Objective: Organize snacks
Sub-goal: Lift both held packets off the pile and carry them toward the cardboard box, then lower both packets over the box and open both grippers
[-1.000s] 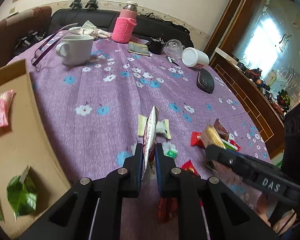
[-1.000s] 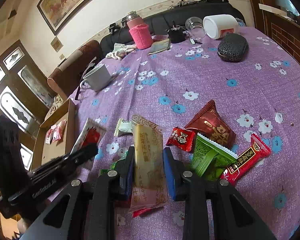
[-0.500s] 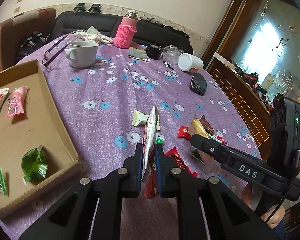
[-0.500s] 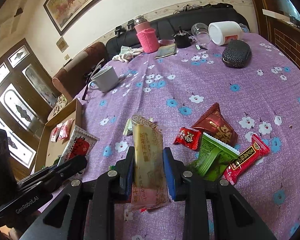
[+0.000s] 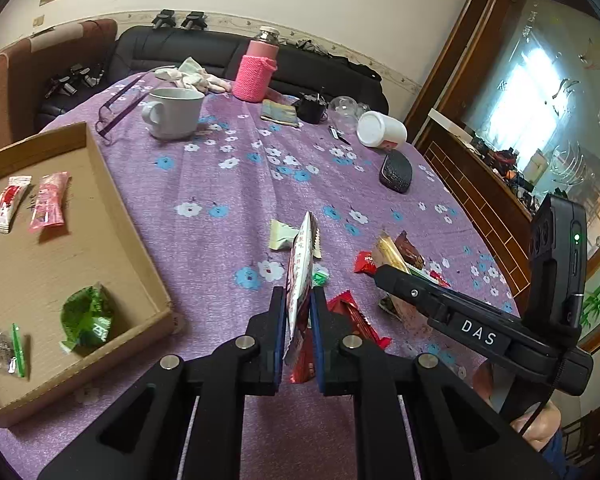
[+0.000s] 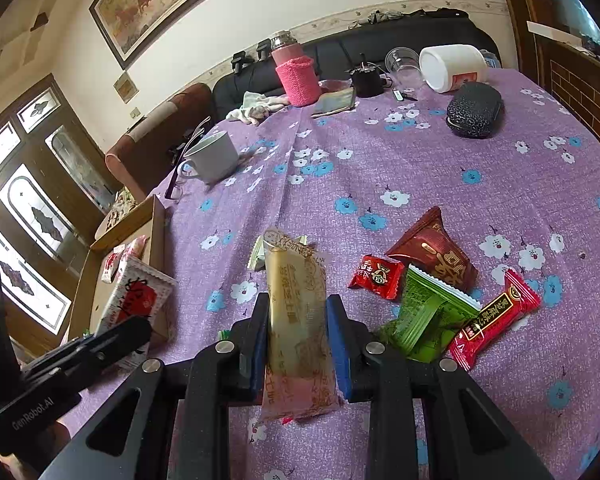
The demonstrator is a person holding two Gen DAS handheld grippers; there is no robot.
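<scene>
Step in hand: both packets lifted, transfer pending. The left tool (image 5: 298, 320) is clamped on a white-and-red flat sachet (image 5: 300, 272), held edge-up above the worktop's near edge. The right tool (image 6: 298, 340) is clamped on a gold-and-pink long wrapper (image 6: 298, 320). Next move, by judgement: carry both over the shallow cardboard tray (image 5: 140, 240) at the left edge. Loose snacks lie beneath; the white mug (image 5: 174, 112) stands well clear.

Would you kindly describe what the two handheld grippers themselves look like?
Both are matte black plastic with silver screws and blue pads inside the jaws. The right gripper reads "DAS" in white, with a green light on its upright block. The left gripper reads "GenRobot.AI".
</scene>
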